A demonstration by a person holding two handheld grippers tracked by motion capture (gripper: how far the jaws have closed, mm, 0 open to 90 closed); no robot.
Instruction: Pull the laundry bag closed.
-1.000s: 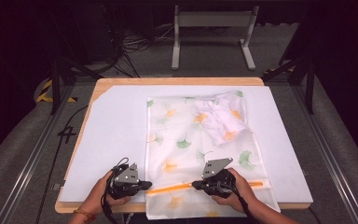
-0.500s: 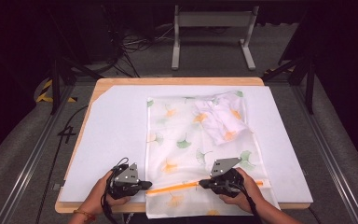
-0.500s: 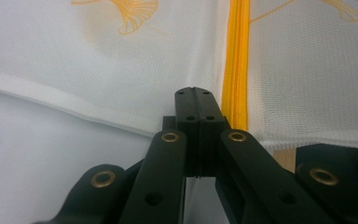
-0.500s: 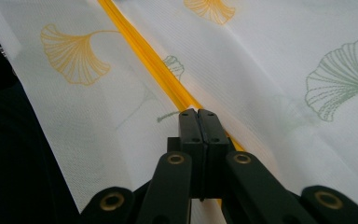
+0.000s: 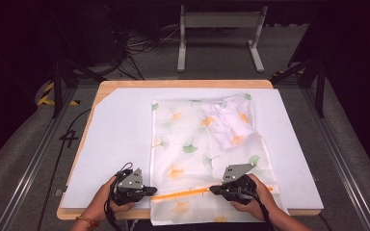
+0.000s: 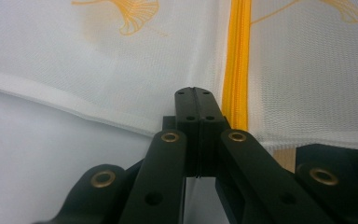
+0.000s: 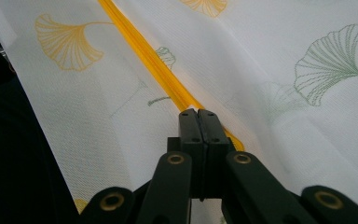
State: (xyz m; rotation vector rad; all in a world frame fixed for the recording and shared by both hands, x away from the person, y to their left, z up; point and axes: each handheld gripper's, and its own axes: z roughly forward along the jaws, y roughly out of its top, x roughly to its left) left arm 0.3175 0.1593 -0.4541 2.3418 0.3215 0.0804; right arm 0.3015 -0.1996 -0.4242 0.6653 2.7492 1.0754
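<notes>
Both grippers pinch a white mesh laundry bag with ginkgo-leaf print [image 5: 192, 144] at the worktop's [image 5: 115, 125] near edge: the left gripper [image 5: 147, 191] is clamped on the bag's corner by the orange zipper [image 5: 180, 194], the right gripper [image 5: 215, 189] on the zipper itself.

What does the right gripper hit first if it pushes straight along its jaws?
Likely the yellow zipper of the white mesh bag with ginkgo-leaf print: the right gripper has its shut tips right at the zipper's line. Depth unclear.

White ginkgo-print mesh bag [image 5: 192, 144] lies flat, its orange zipper [image 5: 180, 194] crossing the near end.
</notes>
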